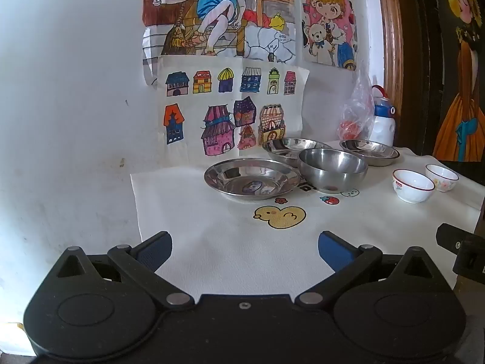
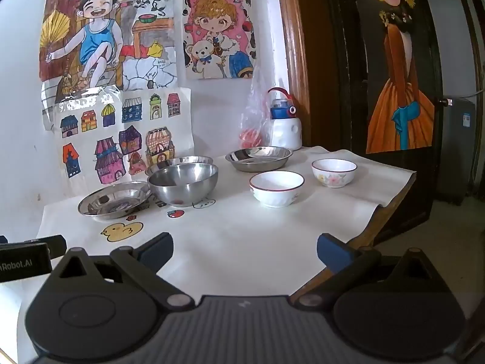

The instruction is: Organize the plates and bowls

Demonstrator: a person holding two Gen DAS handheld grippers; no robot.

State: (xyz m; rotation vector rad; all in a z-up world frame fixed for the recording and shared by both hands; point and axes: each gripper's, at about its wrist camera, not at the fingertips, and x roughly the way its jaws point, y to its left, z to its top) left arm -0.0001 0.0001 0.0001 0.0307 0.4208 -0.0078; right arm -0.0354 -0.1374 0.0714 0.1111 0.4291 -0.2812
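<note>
We're at the start, nothing stacked yet. Left gripper (image 1: pixel 244 244) and right gripper (image 2: pixel 245 247) both wide open, empty, hovering over the near cloth (image 1: pixel 236 261). Near to far: steel plate (image 1: pixel 251 177), steel bowl (image 1: pixel 332 166), two white bowls (image 2: pixel 276 188) (image 2: pixel 334 172), two more steel plates (image 1: pixel 291 148) (image 2: pixel 259 157) at the back. All look empty. Next, probably: grab a plate rim & nest like w/ like.

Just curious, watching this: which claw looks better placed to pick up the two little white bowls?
Probably the right claw. The white bowls sit almost straight ahead of it, while for the left claw they lie far off to the side. Both claws are open and empty.
</note>
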